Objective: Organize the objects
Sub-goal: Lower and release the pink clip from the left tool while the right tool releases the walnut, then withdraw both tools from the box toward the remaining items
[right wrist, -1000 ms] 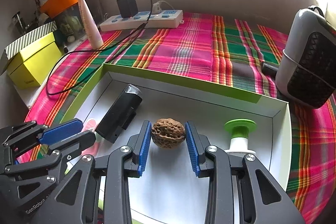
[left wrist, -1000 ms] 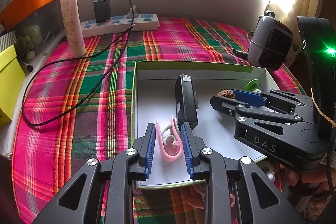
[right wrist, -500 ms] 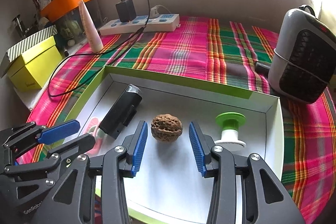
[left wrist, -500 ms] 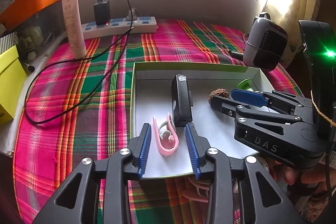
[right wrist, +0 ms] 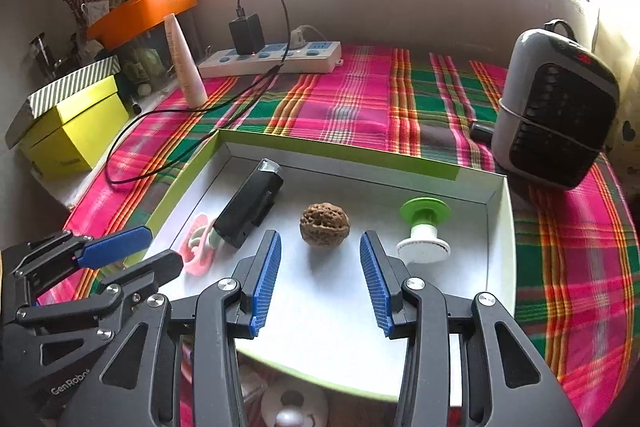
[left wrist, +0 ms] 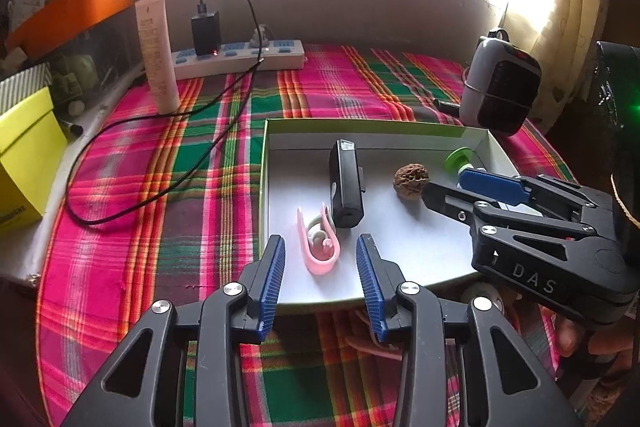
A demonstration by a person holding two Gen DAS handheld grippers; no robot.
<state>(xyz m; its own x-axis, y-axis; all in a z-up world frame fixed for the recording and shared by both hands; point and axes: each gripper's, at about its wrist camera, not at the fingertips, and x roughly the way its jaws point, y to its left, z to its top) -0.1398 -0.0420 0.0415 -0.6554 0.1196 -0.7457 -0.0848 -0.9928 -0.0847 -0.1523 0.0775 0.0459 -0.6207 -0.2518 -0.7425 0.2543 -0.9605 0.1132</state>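
The left gripper (left wrist: 320, 283) is spread wide, its blue ribbed pads (left wrist: 273, 279) holding nothing and touching nothing. Just ahead of it, between the lines of its two fingers, a pink clip (left wrist: 318, 247) lies on the white floor of a shallow tray (left wrist: 360, 126) with a green outer rim. Beyond the clip and touching its far end lies a black rectangular device (left wrist: 346, 189), pointing away from the gripper. To the right of that device sits a walnut (left wrist: 411, 178), and farther right a green-topped spool (left wrist: 460, 158) stands near the tray's corner.

The right gripper (right wrist: 320, 279) is likewise spread wide and empty, its pads clear of everything. The walnut (right wrist: 325, 225) rests just ahead of its fingertips, centred between them but not touched. The spool (right wrist: 424, 233) stands ahead and to the right of its right finger; the black device (right wrist: 250, 205) lies ahead to the left, with the pink clip (right wrist: 196, 247) beside the device's near end.

The tray sits on a plaid cloth (right wrist: 360, 99). Far ahead of both grippers a power strip (right wrist: 272, 61) lies by the wall, and a small heater (right wrist: 556, 111) stands to the right.
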